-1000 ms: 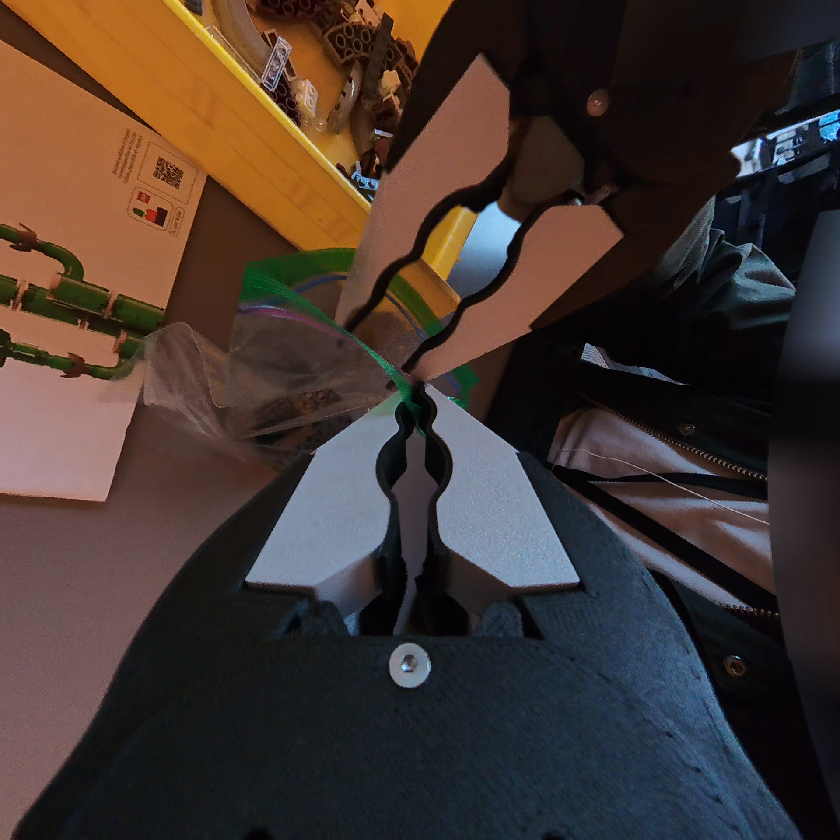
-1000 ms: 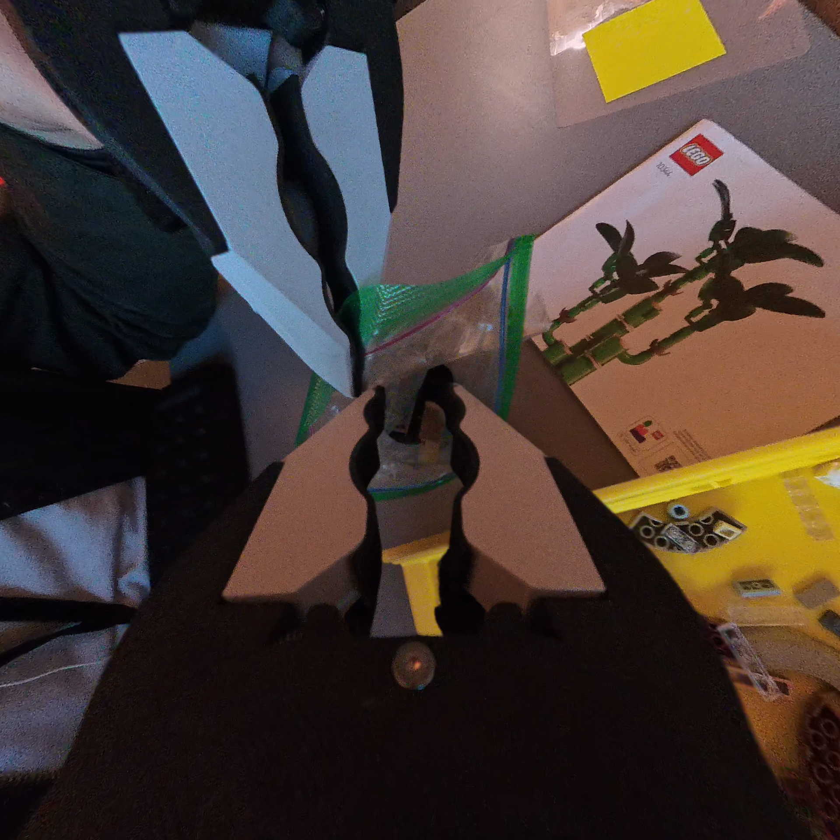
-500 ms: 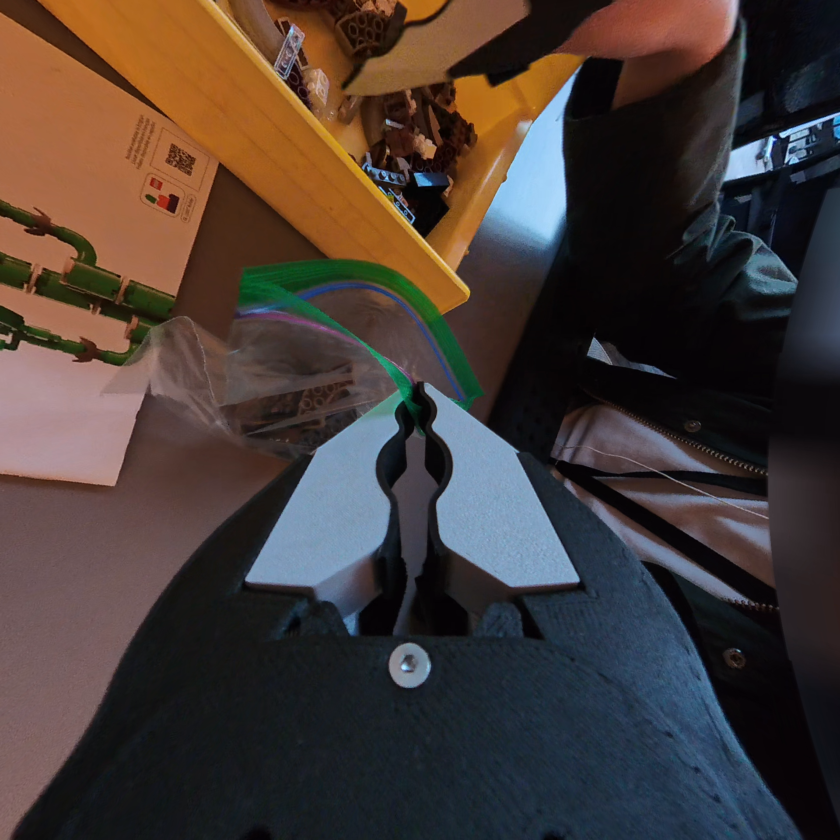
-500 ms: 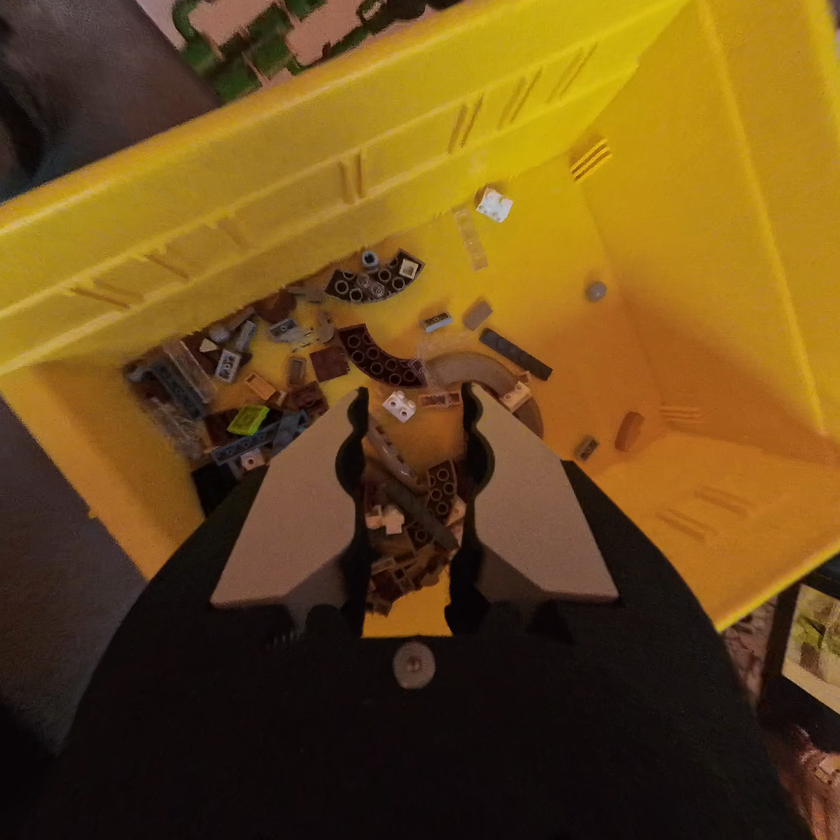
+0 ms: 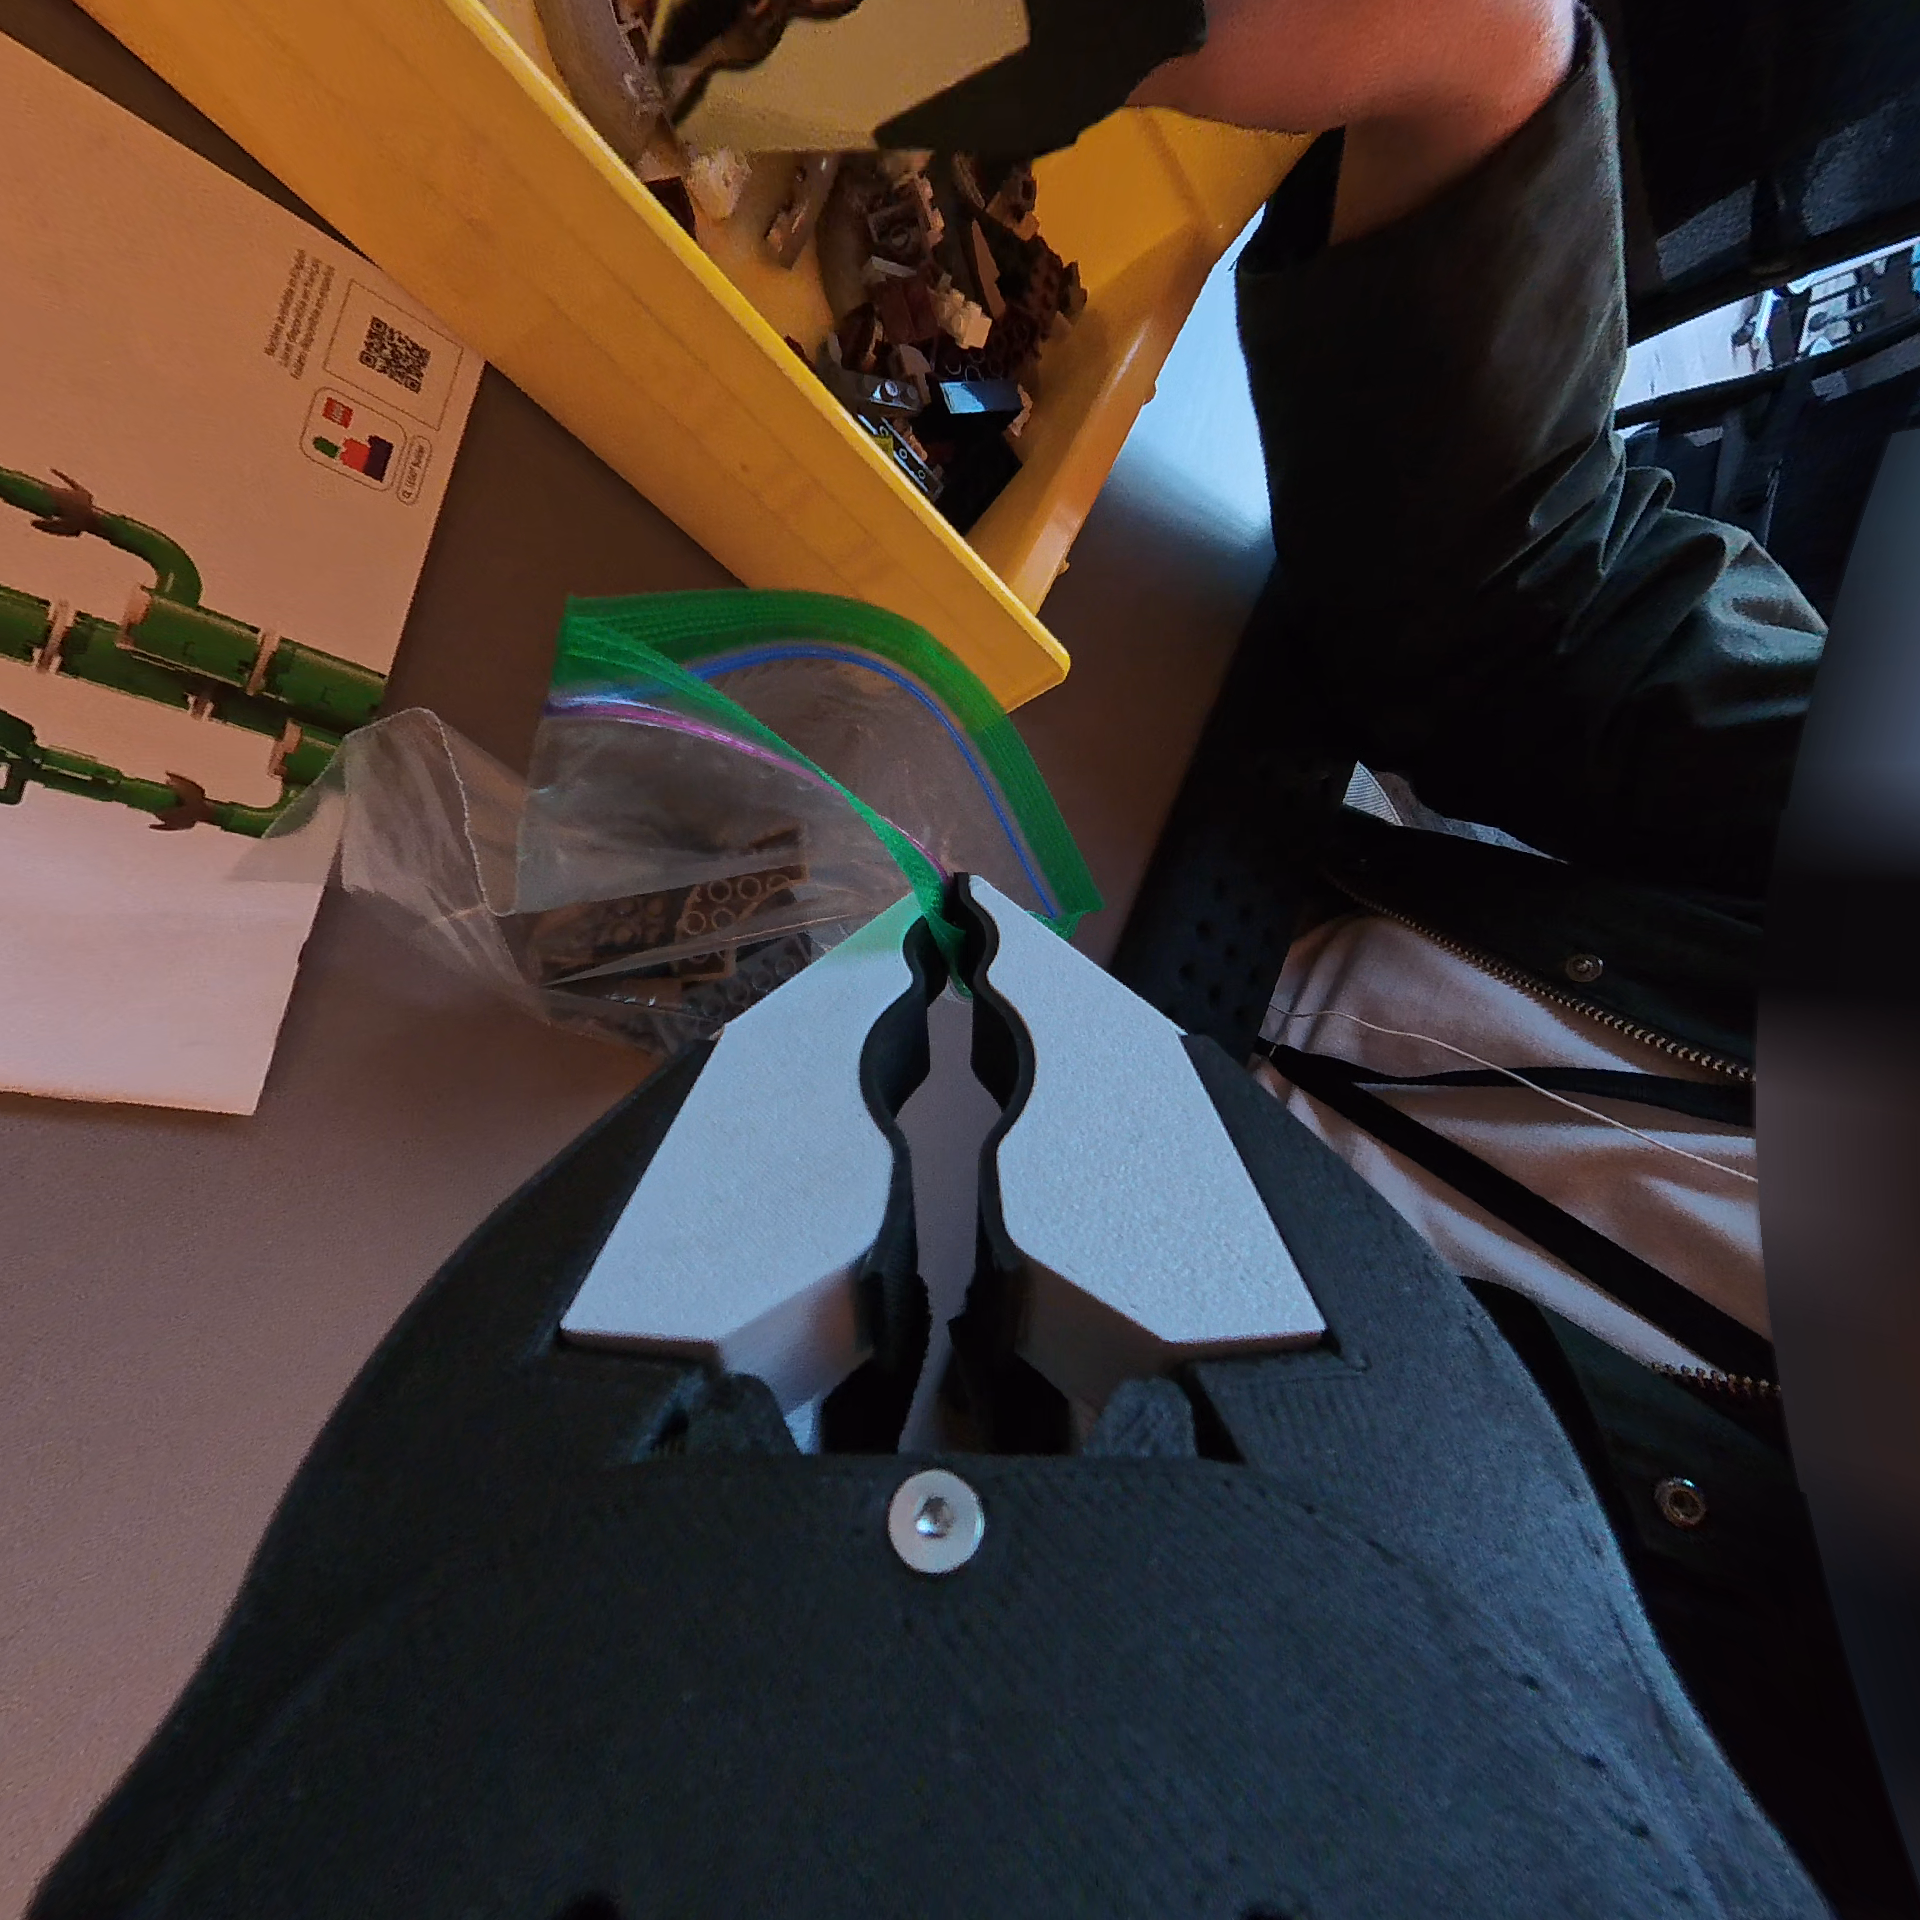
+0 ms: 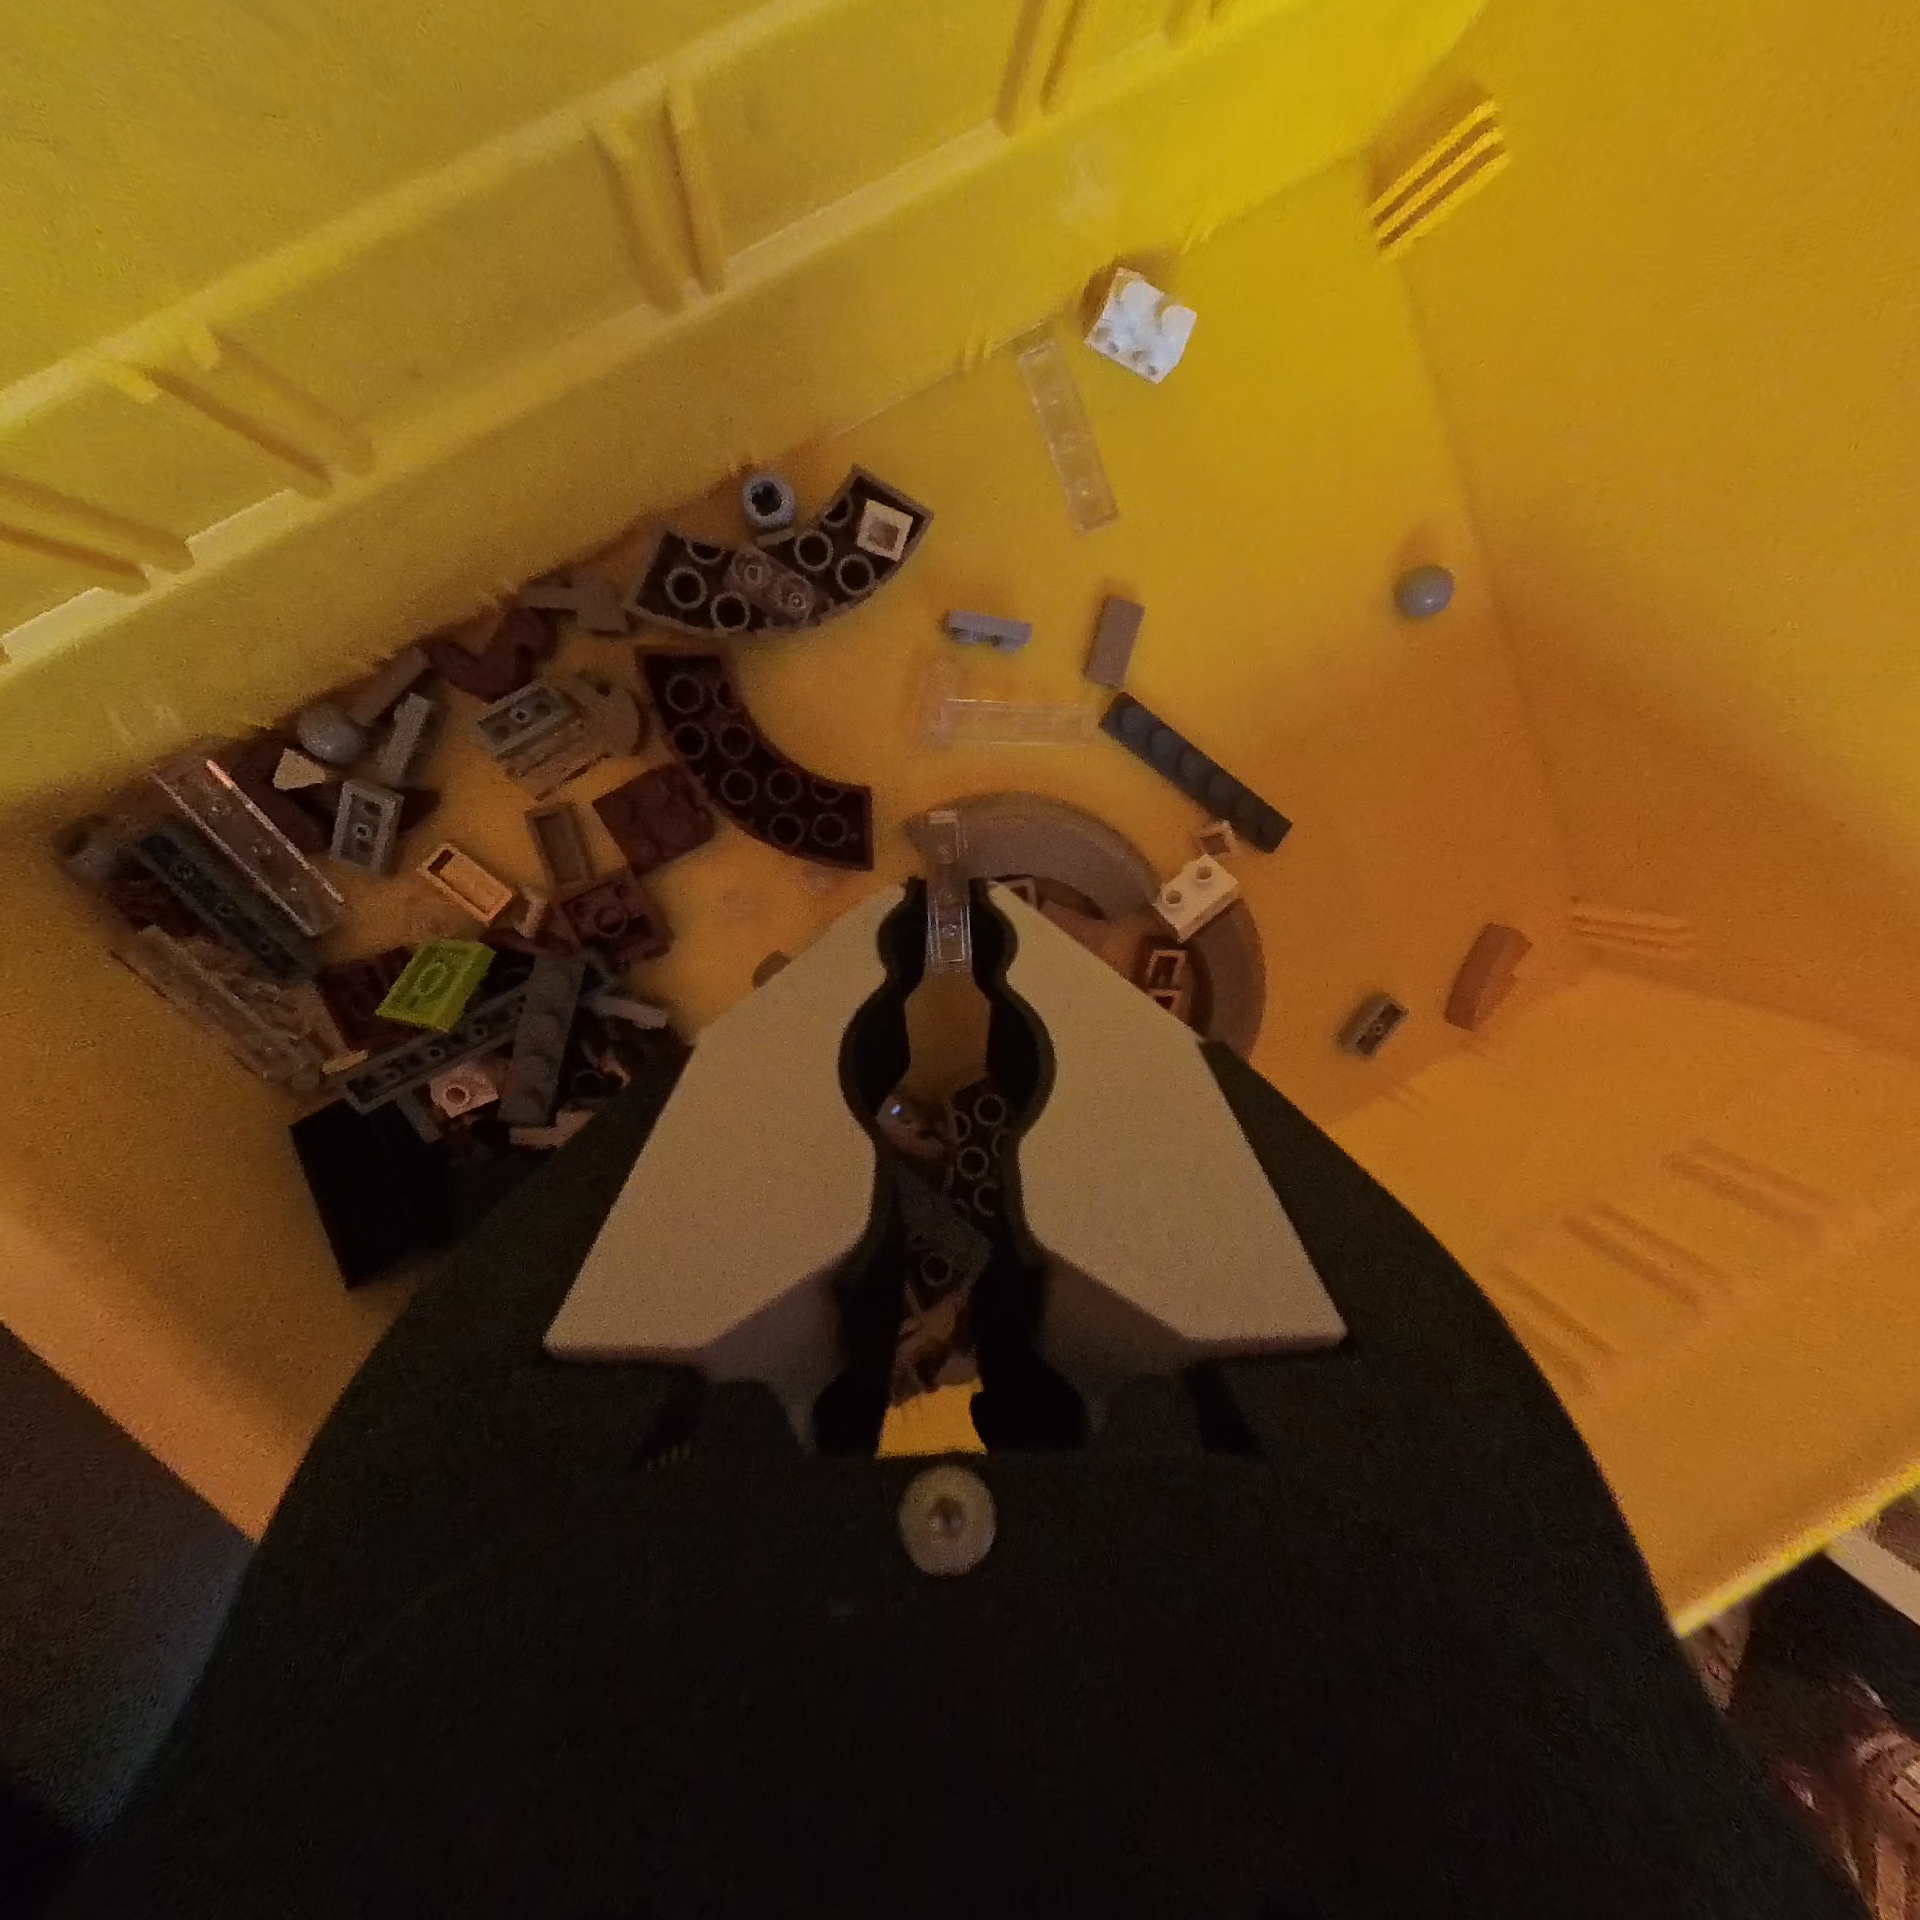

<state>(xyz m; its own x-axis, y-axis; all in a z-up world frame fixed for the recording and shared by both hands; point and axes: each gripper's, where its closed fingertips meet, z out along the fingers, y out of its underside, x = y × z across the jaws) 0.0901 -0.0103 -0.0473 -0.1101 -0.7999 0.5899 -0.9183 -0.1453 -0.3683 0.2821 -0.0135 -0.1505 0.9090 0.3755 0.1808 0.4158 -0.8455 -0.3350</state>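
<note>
Left tool [image 5: 958, 902] pinched tight on the green zip edge of a clear bag [image 5: 727, 831]; right tool [image 6: 948, 900] down in the yellow bin [image 6: 1558, 727].

The bag has dark bricks inside and sags onto the grey bench [image 5: 156, 1299], just beside the bin and a printed booklet [image 5: 156, 520]. The right one's tips are nearly together, gripping a thin clear brick piece [image 6: 945, 914] above the loose bricks [image 6: 520, 831].
</note>
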